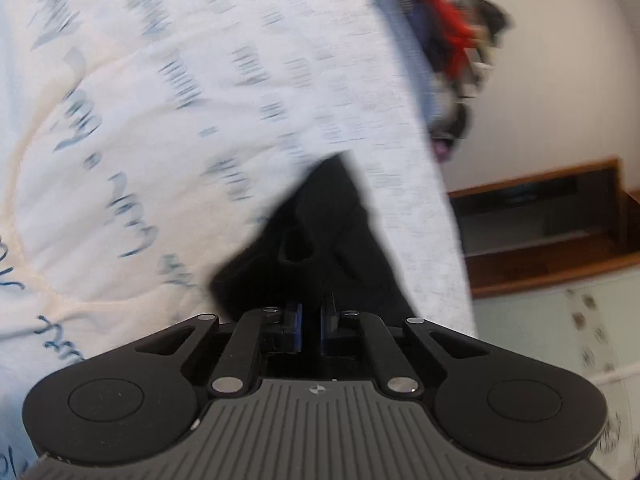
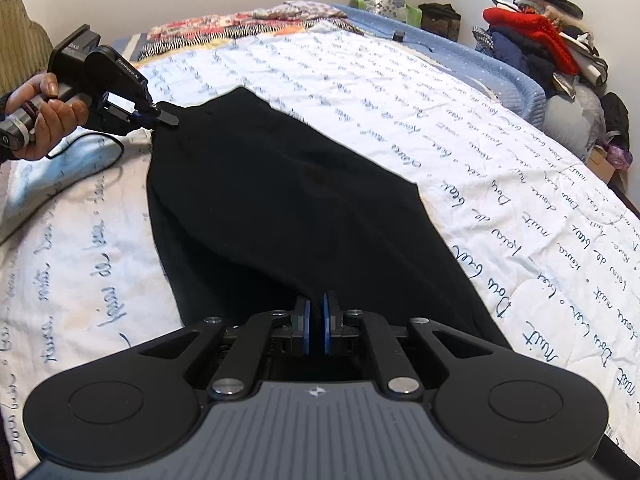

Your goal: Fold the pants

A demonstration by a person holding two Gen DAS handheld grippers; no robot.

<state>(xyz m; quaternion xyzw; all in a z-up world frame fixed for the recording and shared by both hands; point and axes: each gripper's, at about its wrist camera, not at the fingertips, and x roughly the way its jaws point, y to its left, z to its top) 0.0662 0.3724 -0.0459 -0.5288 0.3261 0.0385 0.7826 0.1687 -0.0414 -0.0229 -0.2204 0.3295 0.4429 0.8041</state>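
Left wrist: left tongs [image 1: 311, 312] clamped on a corner of the black pants [image 1: 320, 240], bedspread [image 1: 180, 100] behind, blurred.
Right wrist: right tongs [image 2: 316, 320] pinching the near pants edge; pants spread flat on the bed [image 2: 440, 120].

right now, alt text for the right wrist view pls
Black pants lie spread on a white quilt printed with blue handwriting, pinched at the near end by the right gripper and at the far corner by the left gripper. Piled clothes sit far right.
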